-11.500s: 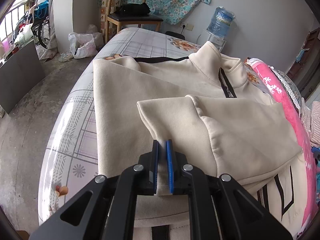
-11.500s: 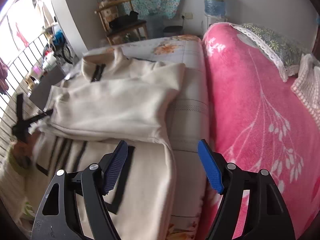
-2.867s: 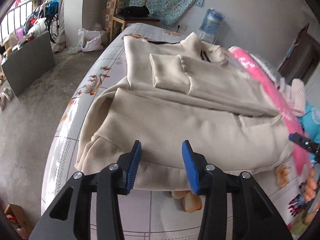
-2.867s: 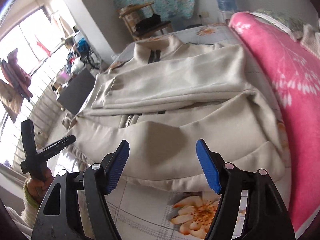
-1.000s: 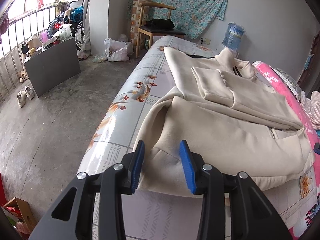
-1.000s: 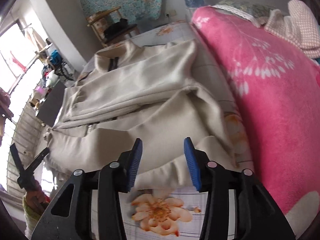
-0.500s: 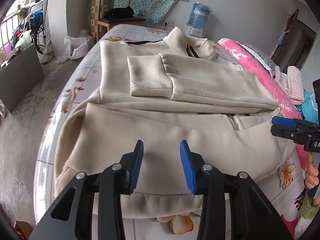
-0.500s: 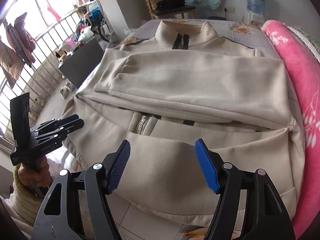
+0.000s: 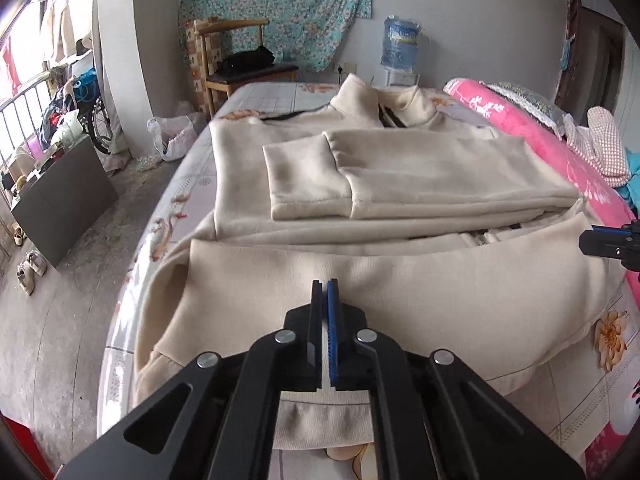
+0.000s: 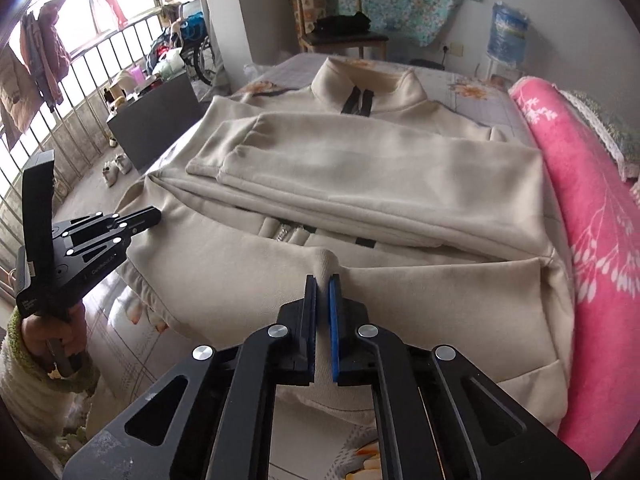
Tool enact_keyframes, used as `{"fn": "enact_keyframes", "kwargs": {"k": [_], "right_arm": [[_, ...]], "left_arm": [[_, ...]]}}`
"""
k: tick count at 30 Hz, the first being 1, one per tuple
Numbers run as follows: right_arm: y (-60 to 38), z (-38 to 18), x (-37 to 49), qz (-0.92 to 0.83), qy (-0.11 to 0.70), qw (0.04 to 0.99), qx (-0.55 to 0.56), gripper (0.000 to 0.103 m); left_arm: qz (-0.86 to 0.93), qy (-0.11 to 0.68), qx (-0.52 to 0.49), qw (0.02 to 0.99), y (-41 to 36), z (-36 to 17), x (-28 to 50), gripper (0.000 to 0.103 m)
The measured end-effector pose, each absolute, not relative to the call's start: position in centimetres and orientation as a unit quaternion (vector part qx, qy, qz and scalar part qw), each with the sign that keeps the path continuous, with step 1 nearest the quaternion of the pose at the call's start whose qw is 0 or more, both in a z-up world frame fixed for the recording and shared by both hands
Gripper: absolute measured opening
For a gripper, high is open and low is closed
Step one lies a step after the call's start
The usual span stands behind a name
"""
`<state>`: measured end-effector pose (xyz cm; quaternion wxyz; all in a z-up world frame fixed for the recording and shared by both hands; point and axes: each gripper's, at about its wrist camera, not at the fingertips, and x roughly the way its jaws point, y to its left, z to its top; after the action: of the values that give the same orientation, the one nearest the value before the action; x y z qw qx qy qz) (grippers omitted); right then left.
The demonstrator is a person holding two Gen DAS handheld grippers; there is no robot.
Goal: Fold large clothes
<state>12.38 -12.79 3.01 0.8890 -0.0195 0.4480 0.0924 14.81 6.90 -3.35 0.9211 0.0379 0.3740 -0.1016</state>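
Cream jacket (image 9: pixel 400 168) flat on the bed (image 9: pixel 184 184), both grippers pinched onto its folded-up bottom part.

Left gripper (image 9: pixel 324 292) and right gripper (image 10: pixel 323 286) each closed narrow on a small ridge of jacket cloth, apart across the hem fold, probably to lift it evenly toward the collar (image 10: pixel 368 84). Sleeves (image 9: pixel 400 172) already laid over the chest, between collar and fold, so nothing hangs loose.
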Motion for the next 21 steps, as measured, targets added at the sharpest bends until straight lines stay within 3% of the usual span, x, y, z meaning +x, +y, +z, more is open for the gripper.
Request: {"fn": "enact_keyframes", "kwargs": {"k": [6, 21], "right_arm": [[-12.5, 4.5, 13.1, 0.068, 0.402, 0.913, -0.029, 0.003], [-12.3, -2.2, 18.2, 0.026, 0.428, 0.902, -0.038, 0.003]], "left_arm": [[-0.085, 0.318, 0.034, 0.944, 7.0, 0.1, 14.8, 0.002], [-0.06, 0.358, 0.074, 0.929, 5.6, -5.2, 19.5, 0.002]]}}
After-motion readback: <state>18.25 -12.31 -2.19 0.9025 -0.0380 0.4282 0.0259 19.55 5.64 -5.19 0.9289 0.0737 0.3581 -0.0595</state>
